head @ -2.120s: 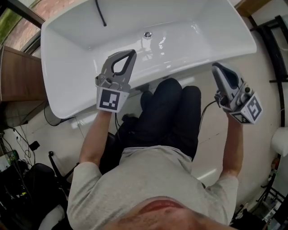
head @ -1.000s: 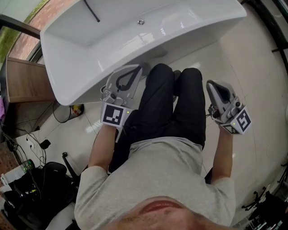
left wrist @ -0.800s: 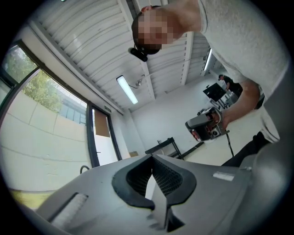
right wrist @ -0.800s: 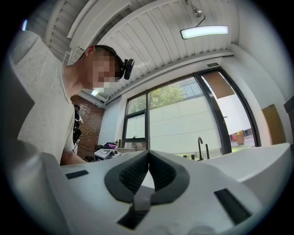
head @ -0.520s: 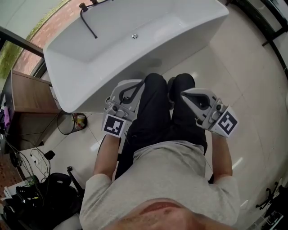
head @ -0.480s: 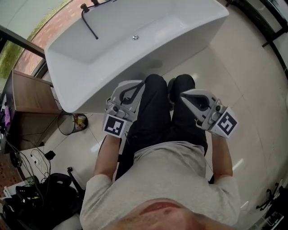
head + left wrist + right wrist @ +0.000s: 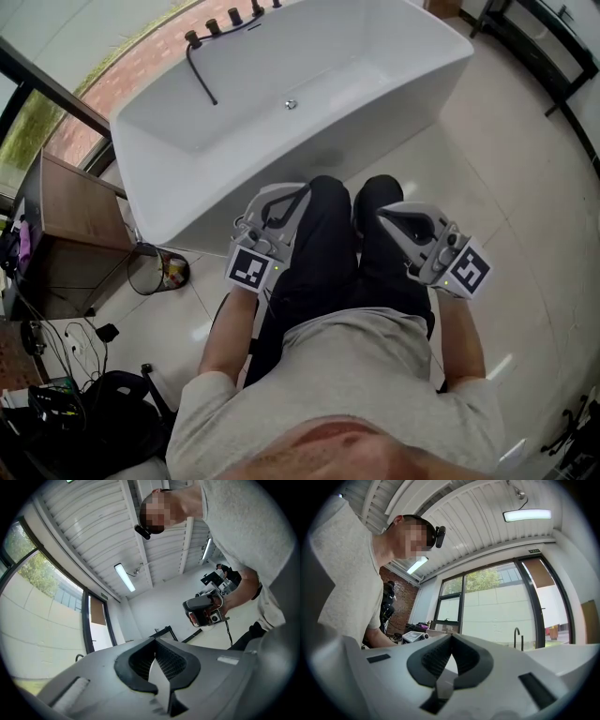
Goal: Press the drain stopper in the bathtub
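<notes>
The white bathtub (image 7: pixel 178 178) lies across the top of the head view. Its small metal drain stopper (image 7: pixel 292 104) sits on the tub floor, and a black faucet (image 7: pixel 201 67) arches over the far rim. Both grippers hang well short of the tub, over the person's black trousers (image 7: pixel 328 262). My left gripper (image 7: pixel 302 188) is shut and empty. My right gripper (image 7: pixel 383 210) is shut and empty too. In the left gripper view the left gripper (image 7: pixel 154 641) points up at the ceiling. The right gripper (image 7: pixel 451 636) points at the windows, jaws together.
A wooden cabinet (image 7: pixel 67 211) stands left of the tub, with a wire bin (image 7: pixel 161 272) on the floor beside it. Cables and black gear (image 7: pixel 66 403) fill the lower left. A black rack (image 7: pixel 553 47) stands at the upper right. Glossy tiles (image 7: pixel 525 187) cover the floor.
The person has backed away from the tub, which now sits farther off. Both grippers have drawn back over the legs, and the right one has swung inward. Both stay shut.
</notes>
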{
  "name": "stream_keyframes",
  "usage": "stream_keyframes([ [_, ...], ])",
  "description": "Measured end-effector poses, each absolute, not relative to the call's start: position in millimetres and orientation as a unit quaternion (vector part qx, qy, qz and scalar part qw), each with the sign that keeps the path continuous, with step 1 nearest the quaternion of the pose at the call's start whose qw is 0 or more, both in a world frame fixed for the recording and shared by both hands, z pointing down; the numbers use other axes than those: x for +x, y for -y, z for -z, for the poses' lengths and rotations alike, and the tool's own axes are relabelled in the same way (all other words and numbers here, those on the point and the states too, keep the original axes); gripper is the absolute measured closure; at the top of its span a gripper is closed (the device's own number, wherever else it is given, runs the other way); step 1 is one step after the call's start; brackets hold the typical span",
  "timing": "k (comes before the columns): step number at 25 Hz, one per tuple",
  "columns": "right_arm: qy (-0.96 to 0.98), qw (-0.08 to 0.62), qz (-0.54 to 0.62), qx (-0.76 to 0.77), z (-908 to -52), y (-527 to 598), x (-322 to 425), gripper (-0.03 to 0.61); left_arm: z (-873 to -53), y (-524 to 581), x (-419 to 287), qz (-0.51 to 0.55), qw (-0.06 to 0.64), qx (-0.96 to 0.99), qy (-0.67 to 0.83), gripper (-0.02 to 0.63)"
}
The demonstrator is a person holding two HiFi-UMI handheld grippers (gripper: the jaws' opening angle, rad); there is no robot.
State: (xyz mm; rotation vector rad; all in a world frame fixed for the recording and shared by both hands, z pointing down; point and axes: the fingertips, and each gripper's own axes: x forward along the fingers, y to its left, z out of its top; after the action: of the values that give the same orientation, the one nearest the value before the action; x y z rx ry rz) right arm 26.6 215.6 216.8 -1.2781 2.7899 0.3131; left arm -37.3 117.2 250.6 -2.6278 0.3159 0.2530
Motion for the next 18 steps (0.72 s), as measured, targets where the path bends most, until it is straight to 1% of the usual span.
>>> stream_keyframes([
  [5, -0.896, 0.036, -0.108, -0.430, -216, -214, 36, 0.578, -252, -117, -38, -0.086, 0.244, -0.959, -0.114, 0.604],
  [11, -0.899, 0.022, -0.092, -0.428, -226, -215, 35, 0.578, -254, -115, -38, -0.085, 0.243, -0.959, -0.116, 0.604],
  [18, -0.897, 0.028, -0.101, -0.429, -228, -212, 42, 0.578, -255, -114, -35, -0.079, 0.245, -0.960, -0.115, 0.604],
])
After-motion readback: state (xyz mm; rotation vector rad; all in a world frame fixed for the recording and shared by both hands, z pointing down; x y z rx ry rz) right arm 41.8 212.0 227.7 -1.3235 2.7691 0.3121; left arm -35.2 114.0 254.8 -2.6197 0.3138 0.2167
